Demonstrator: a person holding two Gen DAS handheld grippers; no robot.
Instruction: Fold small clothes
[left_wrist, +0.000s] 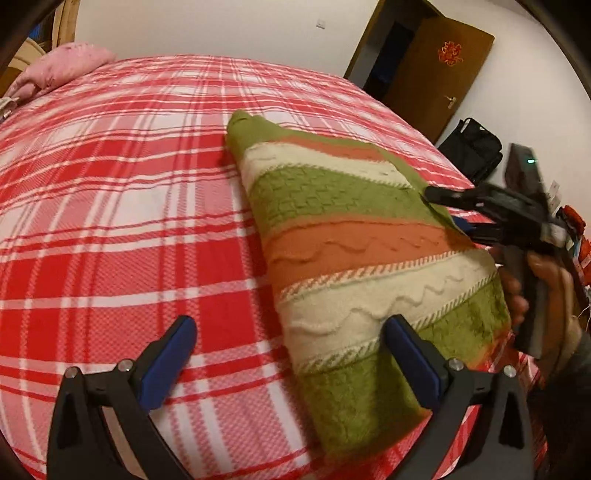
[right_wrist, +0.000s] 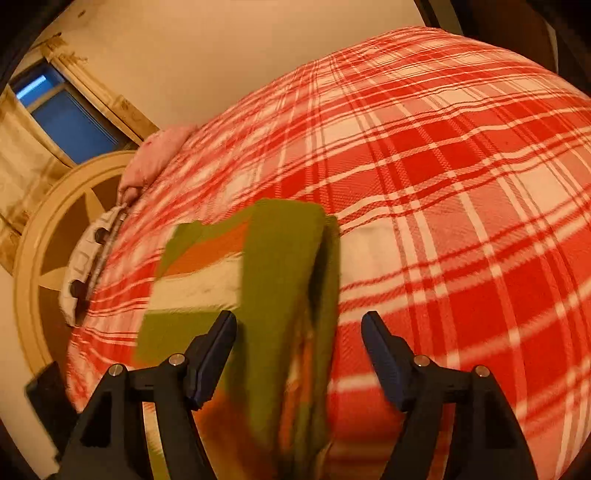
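The striped sweater (left_wrist: 354, 258) lies folded on the bed (left_wrist: 110, 221). Both grippers, left (left_wrist: 291, 354) and right (right_wrist: 299, 354), stand apart and hold nothing, probably because the fold now rests by itself.

both grippers angled down. left gripper (left_wrist: 291, 354) has its jaws spread wide, right gripper (right_wrist: 299, 354) is parted too, a hand (left_wrist: 543, 291) wrapped round its handle.

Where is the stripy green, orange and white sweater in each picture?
Left wrist view: the sweater lies right of the middle, running from mid-picture down to the bottom.
Right wrist view: the sweater sits in the lower middle, between the open jaws.
Shared landmark: the pink pillow at the far end of the bed.
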